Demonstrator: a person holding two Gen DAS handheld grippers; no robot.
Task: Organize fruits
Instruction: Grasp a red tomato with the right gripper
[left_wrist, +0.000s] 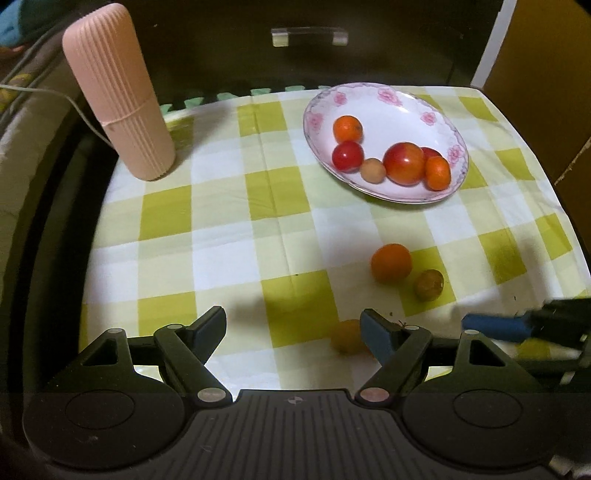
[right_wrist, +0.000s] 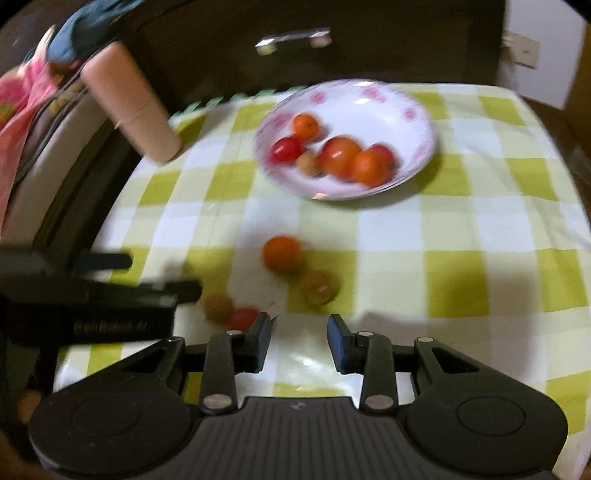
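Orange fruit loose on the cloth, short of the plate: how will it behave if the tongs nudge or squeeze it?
The orange fruit looks round and smooth, so a nudge would probably roll it, perhaps into the brownish fruit beside it. Its glossy skin may slip between pads. The checked cloth looks soft, which might damp rolling.

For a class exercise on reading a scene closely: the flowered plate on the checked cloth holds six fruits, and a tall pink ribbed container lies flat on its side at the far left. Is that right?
One detail is wrong. The pink ribbed container is not lying flat; it stands on its base at the far left of the checked cloth, as the left wrist view shows. The flowered plate does hold six fruits.
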